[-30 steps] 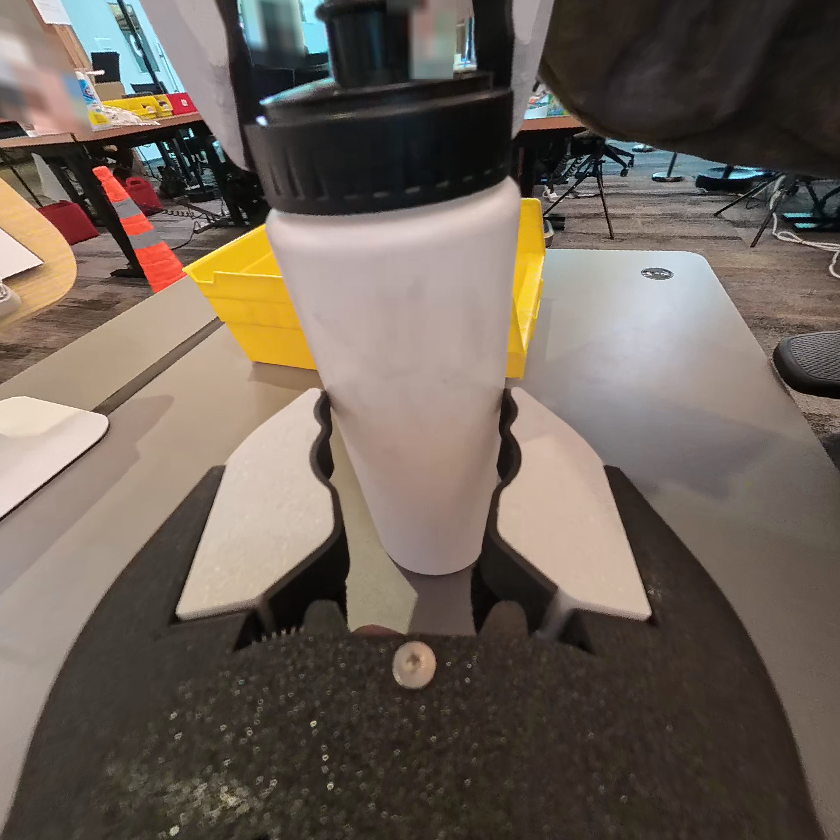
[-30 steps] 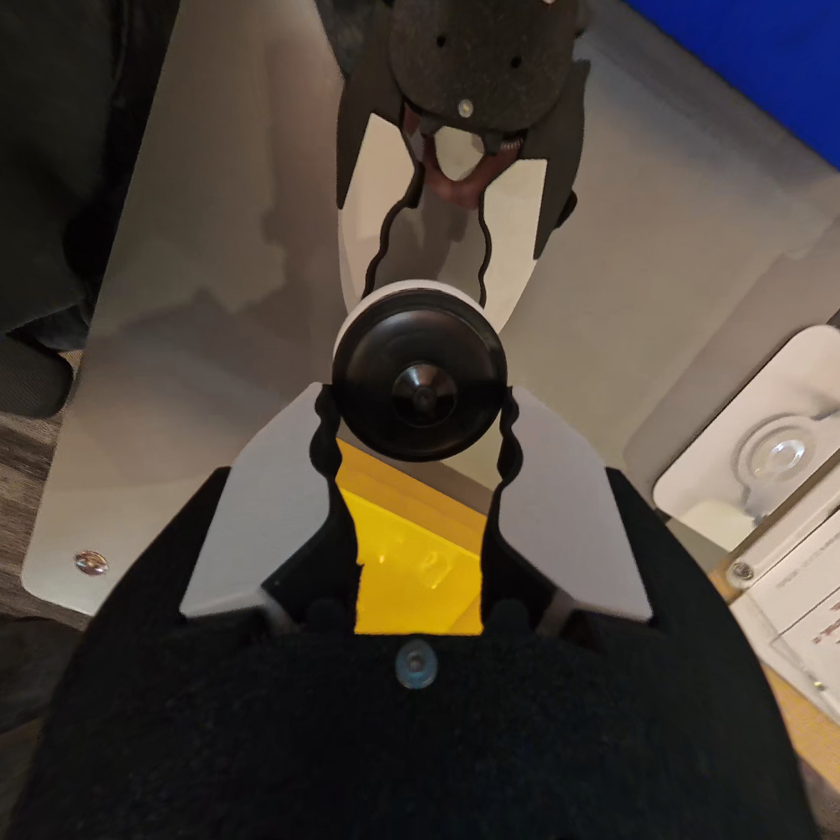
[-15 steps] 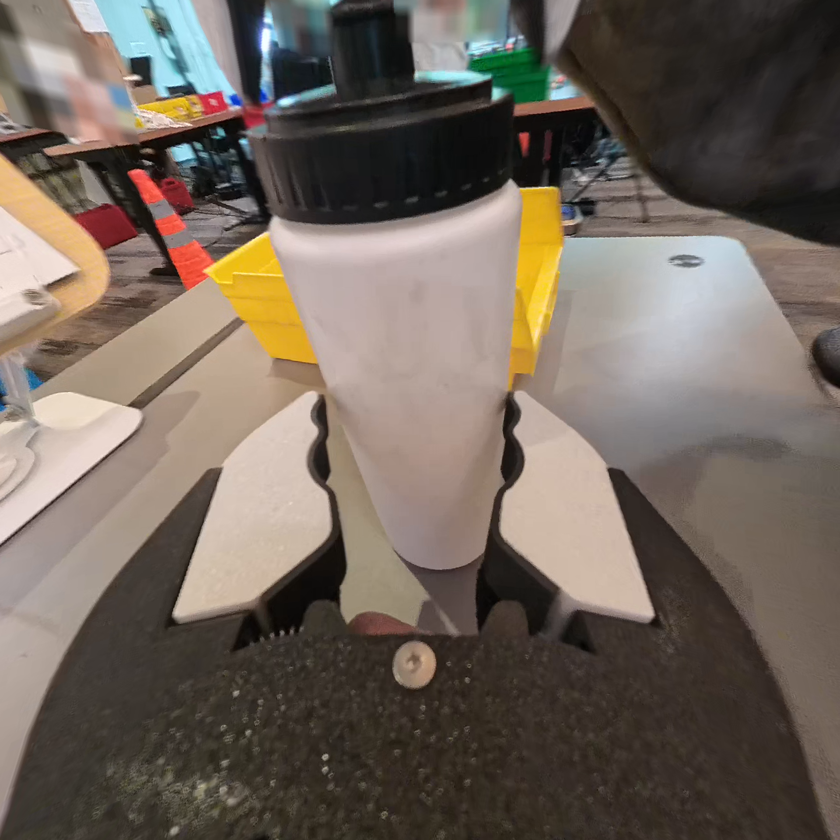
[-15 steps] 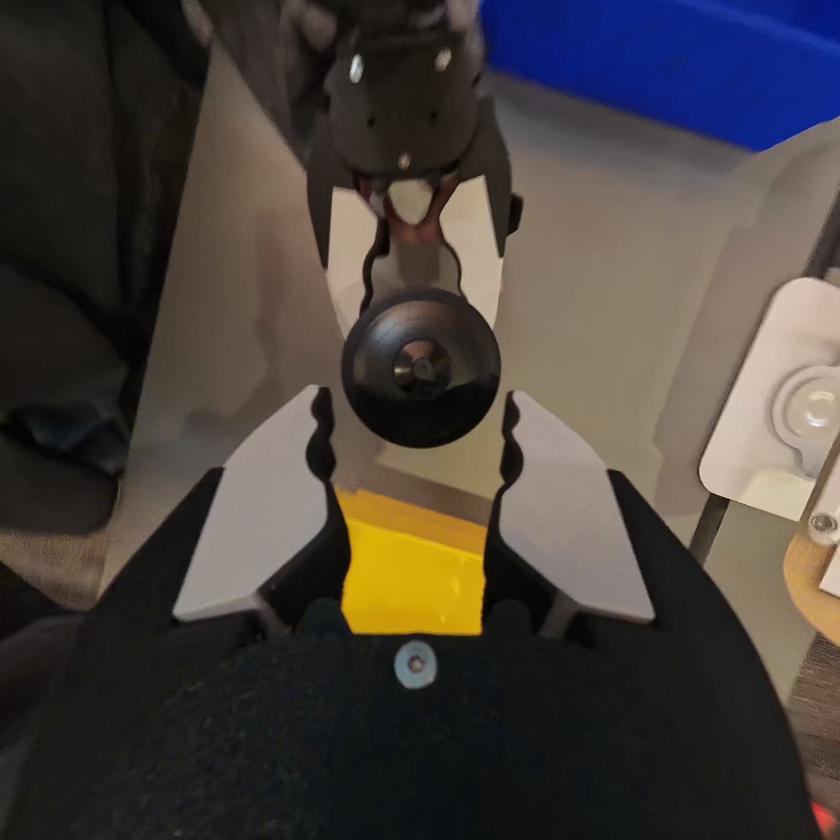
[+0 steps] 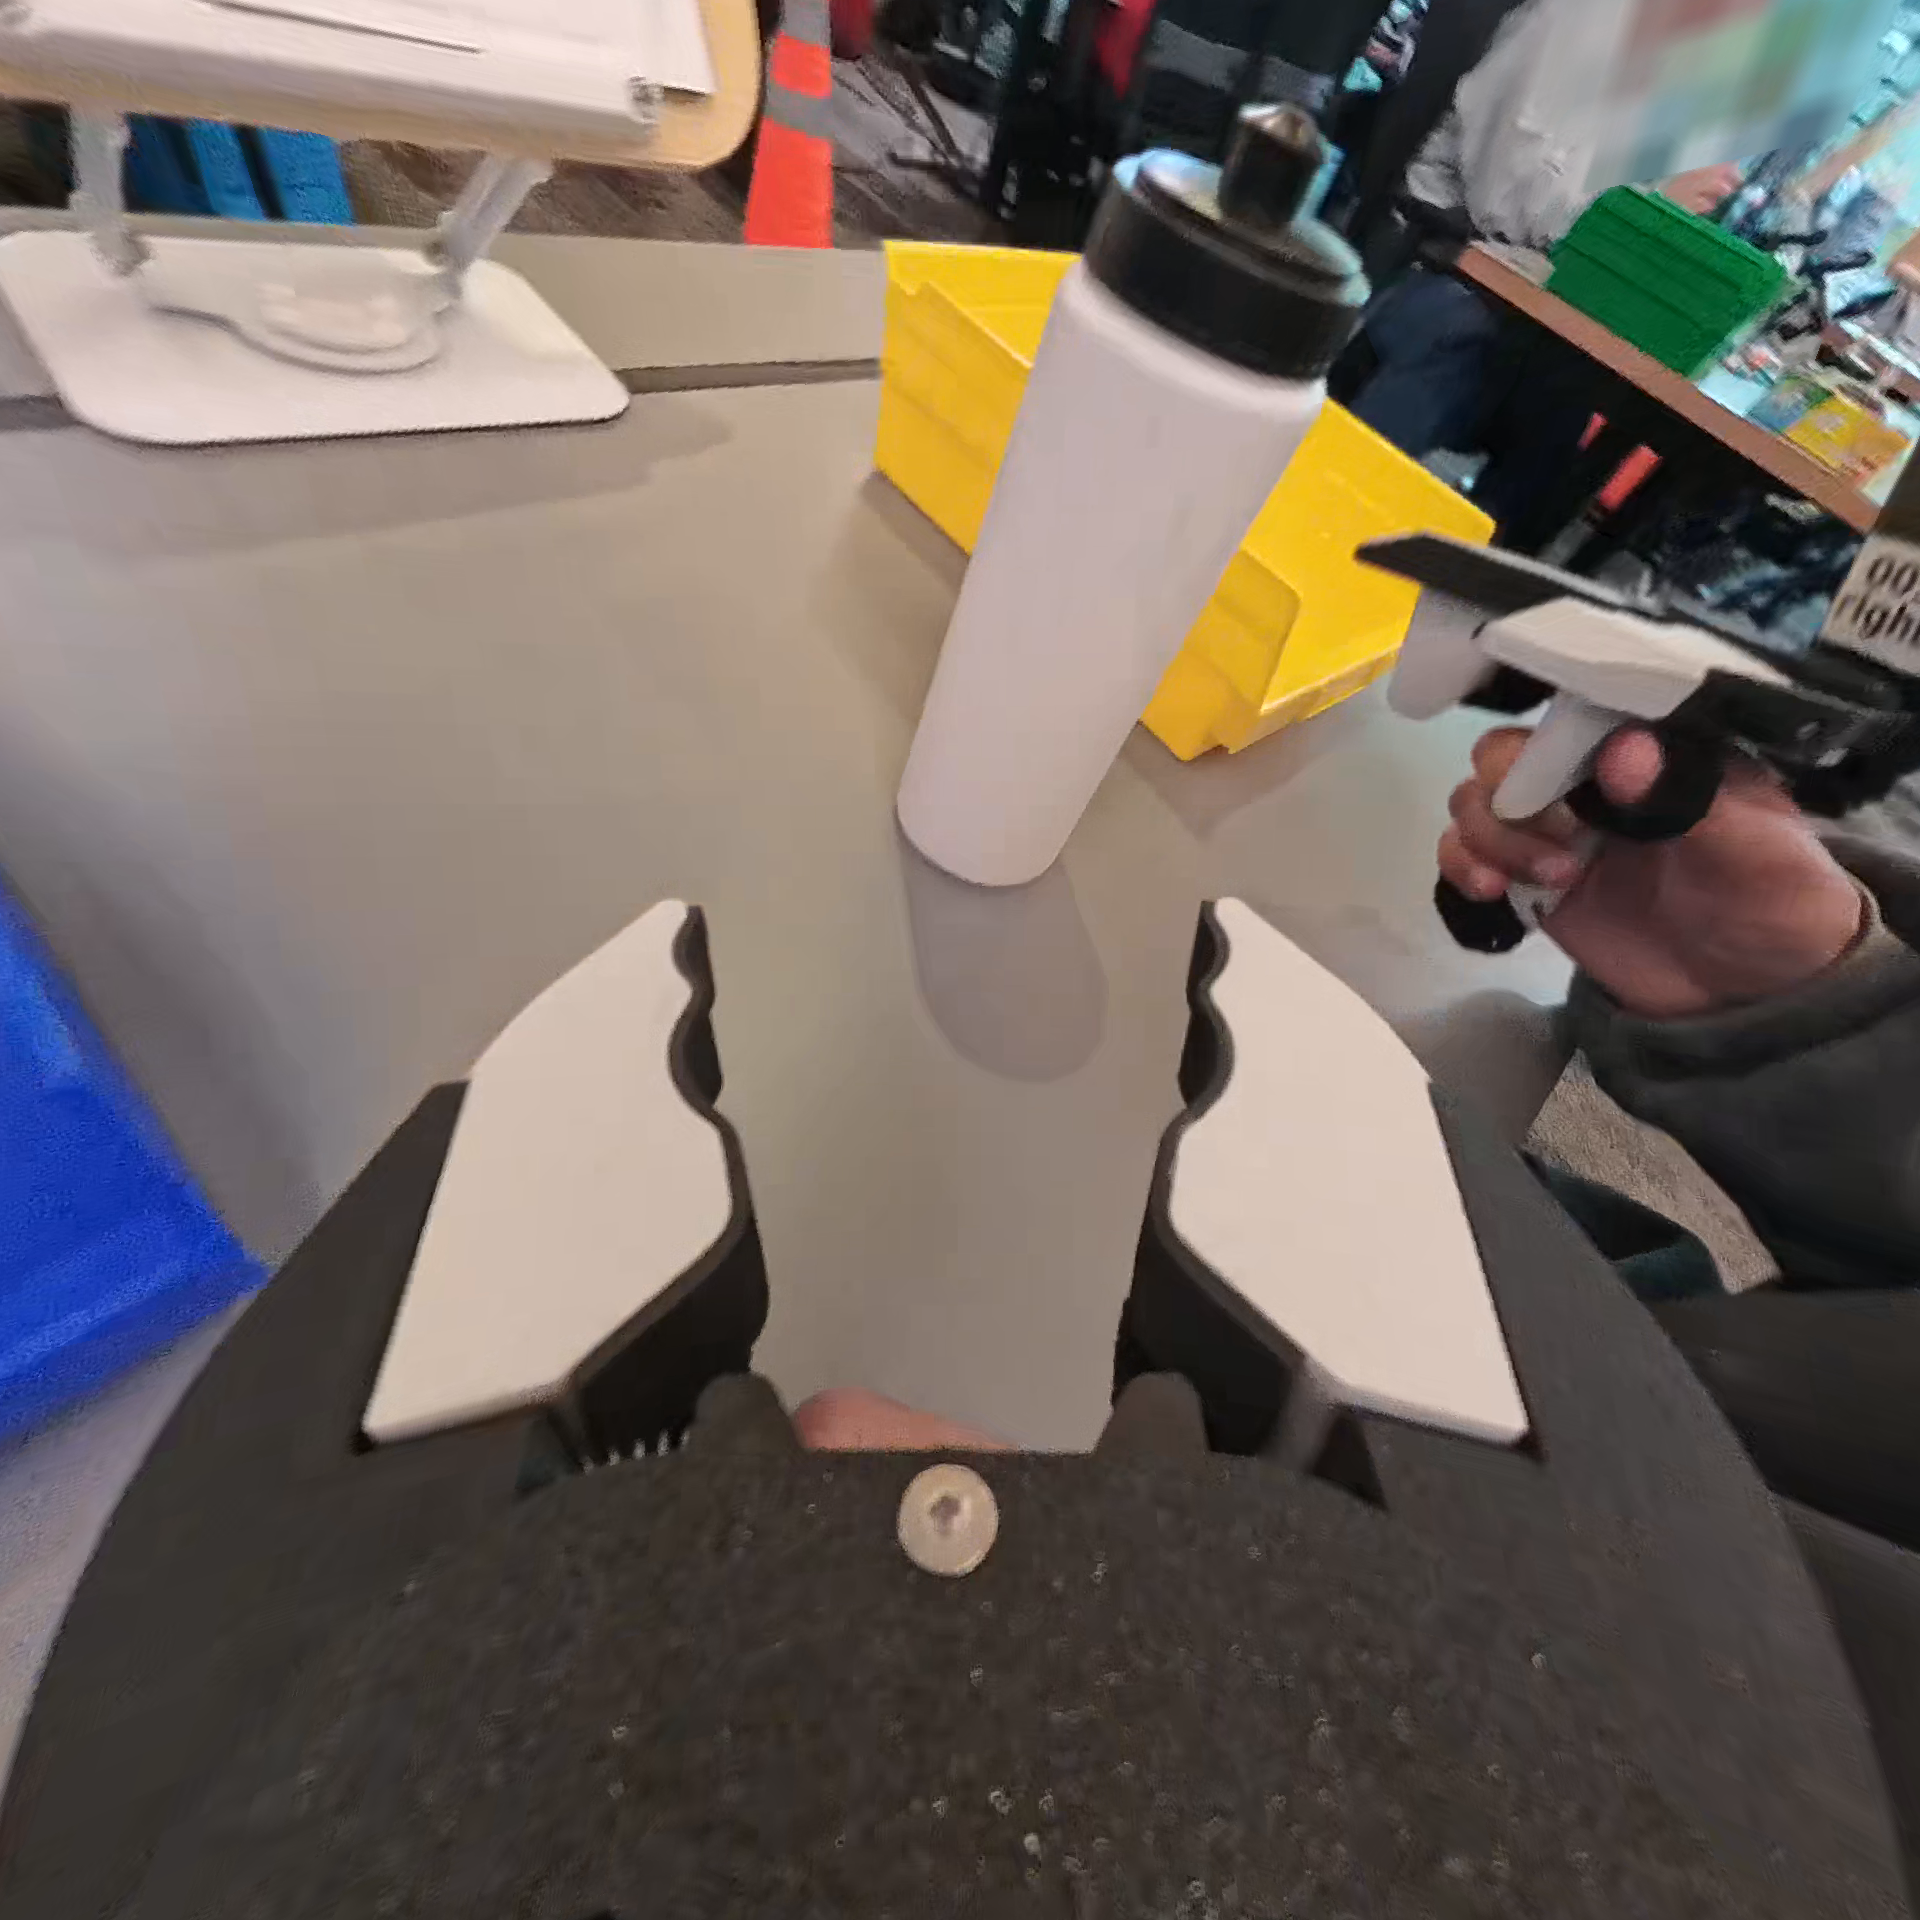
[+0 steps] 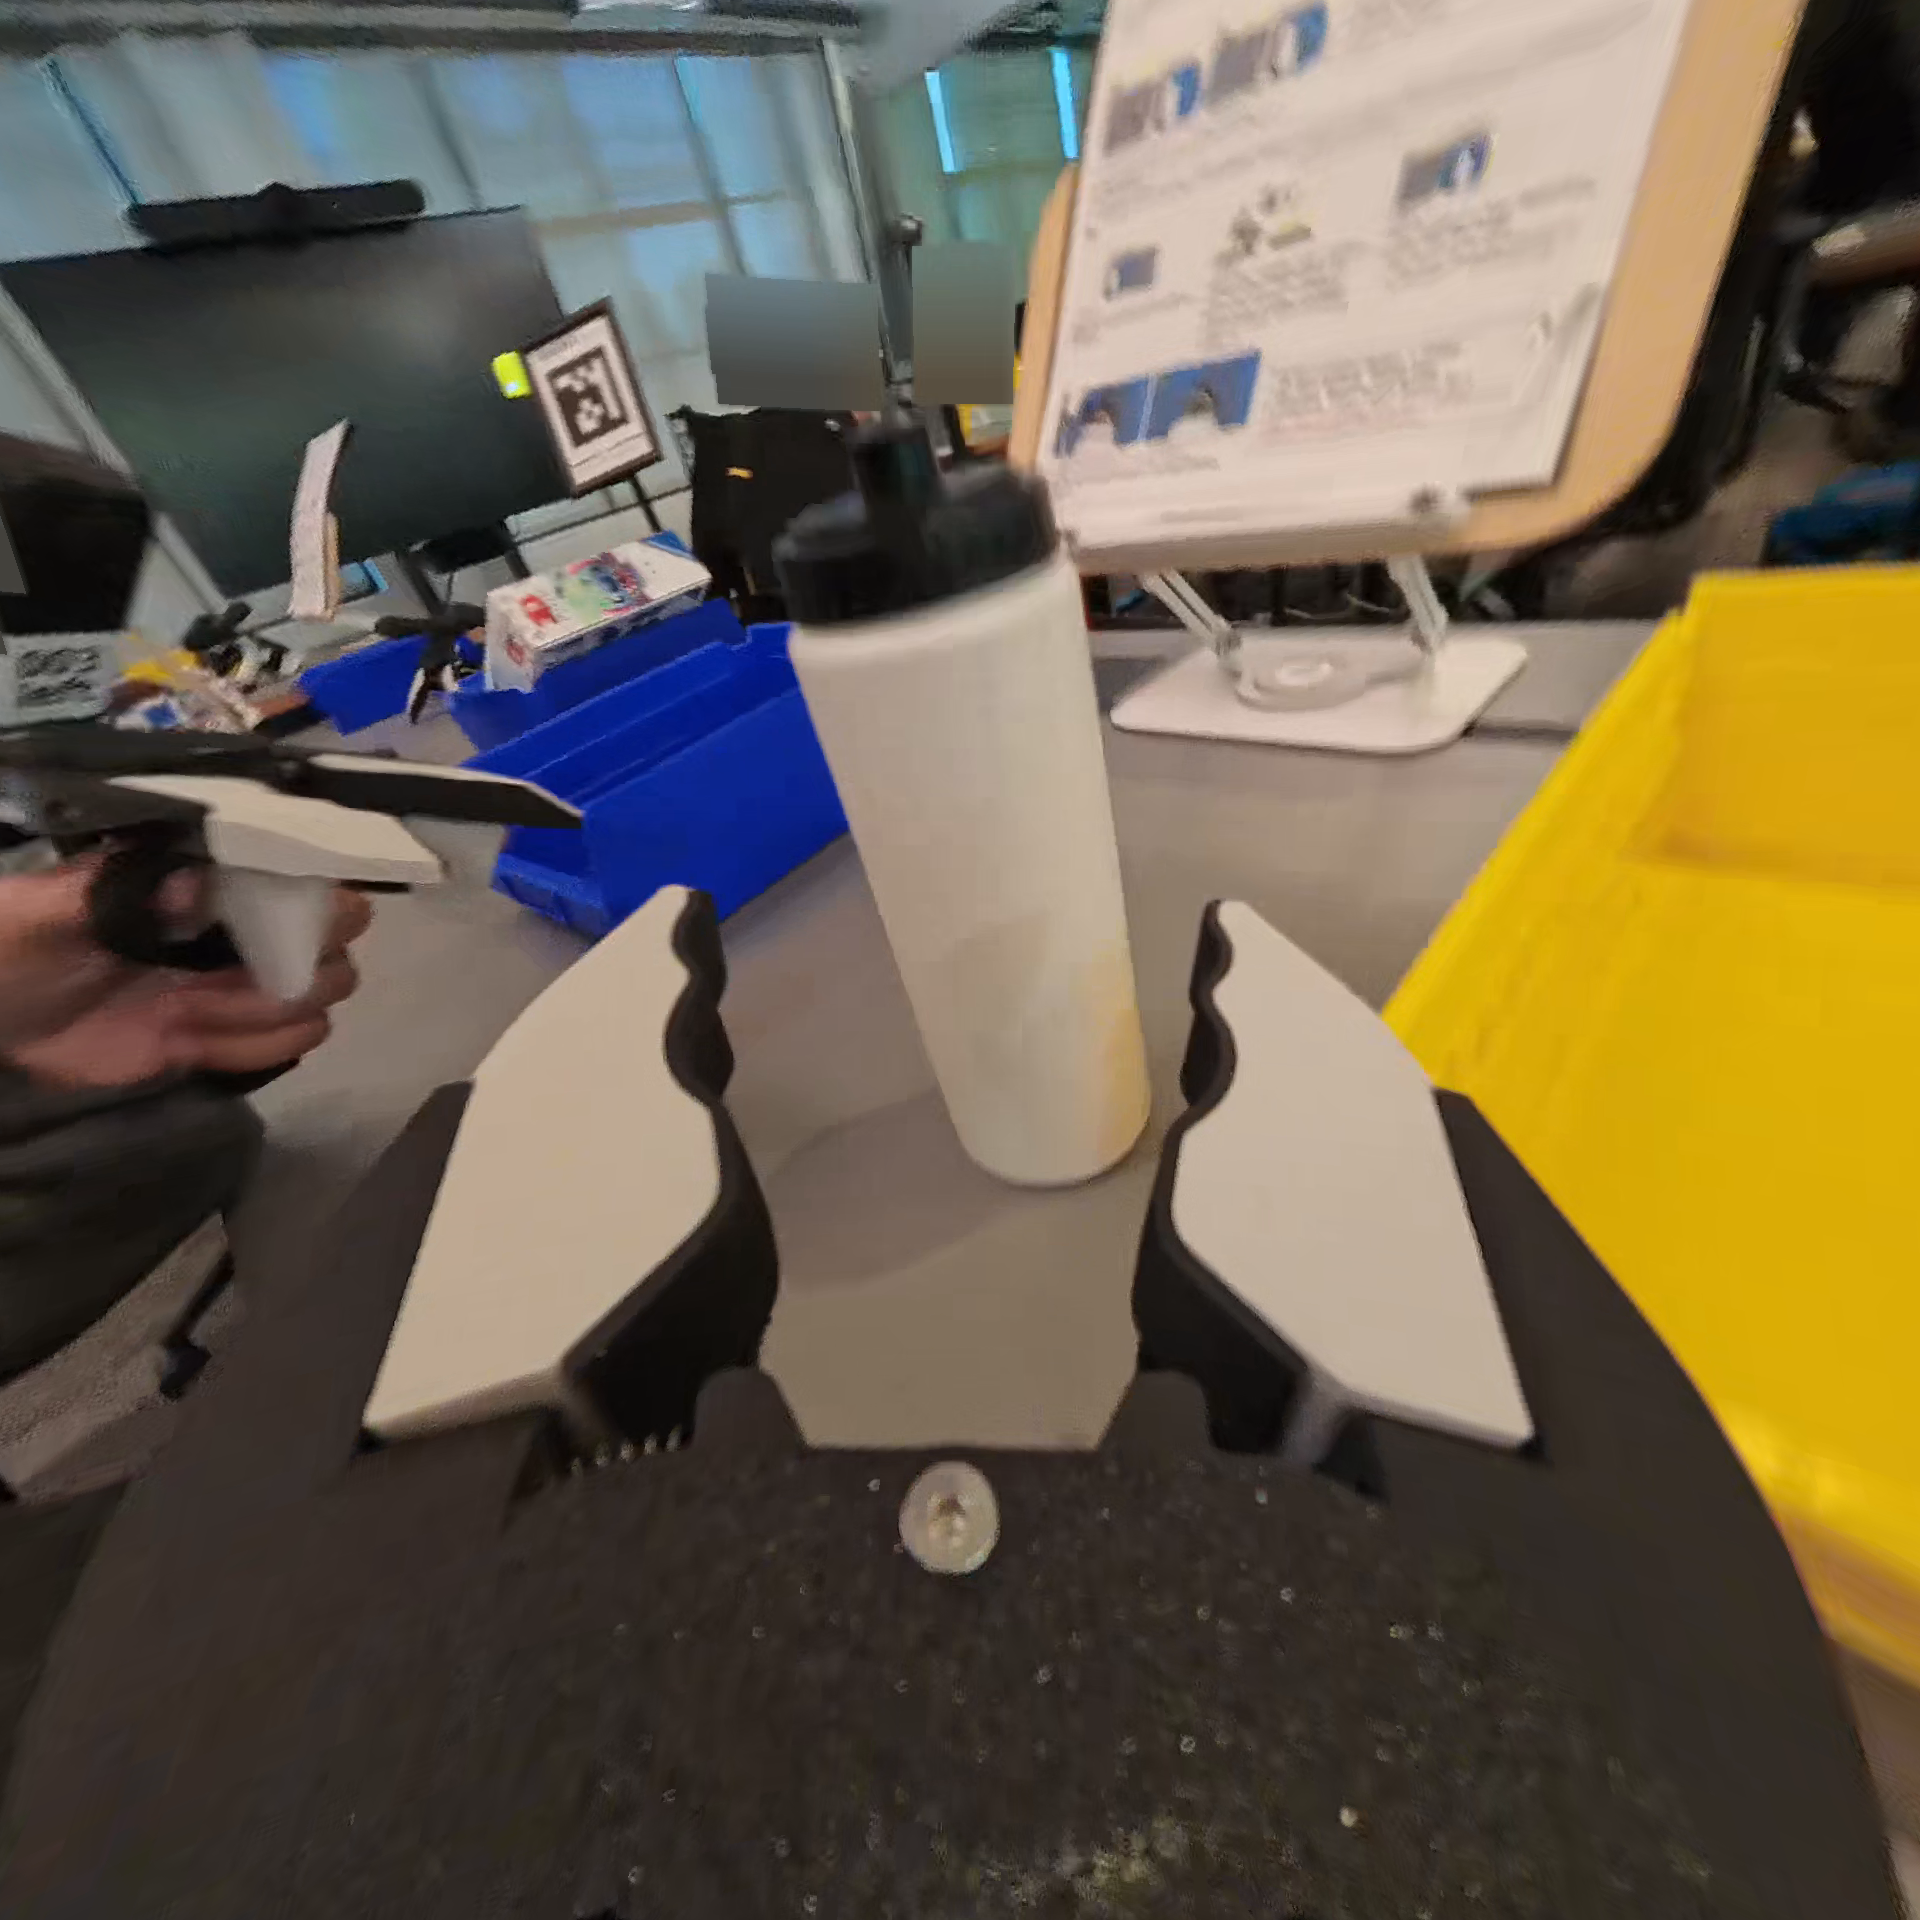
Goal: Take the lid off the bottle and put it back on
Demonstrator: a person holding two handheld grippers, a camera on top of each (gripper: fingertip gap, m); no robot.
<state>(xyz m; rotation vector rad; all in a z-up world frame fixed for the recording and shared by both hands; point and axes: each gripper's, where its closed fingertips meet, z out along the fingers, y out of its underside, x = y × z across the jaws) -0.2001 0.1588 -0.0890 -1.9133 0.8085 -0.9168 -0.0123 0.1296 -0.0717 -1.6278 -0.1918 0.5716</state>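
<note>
**Left wrist view: bottle standing free on the desk, lid on, both grippers off it**

Left wrist view has the grey desk (image 5: 416,727) filling most of the frame, so starting there. Back left on it sits the white base of a document stand (image 5: 312,343), and the edge of a blue bin (image 5: 83,1195) shows at the far left. A yellow bin (image 5: 1299,582) sits behind the bottle, close to it from this angle.

Then the white bottle (image 5: 1101,540) itself: upright on the desk just ahead of the left gripper (image 5: 951,997), black lid (image 5: 1226,281) screwed on top with its spout up. The left gripper's fingers are spread wide apart with nothing between them, and the bottle's base sits beyond the tips, not touching.

Off to the right you can see the right gripper (image 5: 1455,613) held in a hand (image 5: 1662,873), near the bottle but clear of it. Can't tell its finger spacing from this side-on view.

Right wrist view sorts that out: the right gripper (image 6: 951,997) has its fingers wide apart too, and the bottle (image 6: 977,883) stands between and just past the tips, no contact that I can see. The lid (image 6: 914,530) is blurry here. The yellow bin (image 6: 1662,1039) is on the right, blue bins (image 6: 665,769) are behind on the left, and the stand holds a printed sheet (image 6: 1330,239). The left gripper (image 6: 488,821) pokes in from the left, held in a hand (image 6: 156,1008).
</note>
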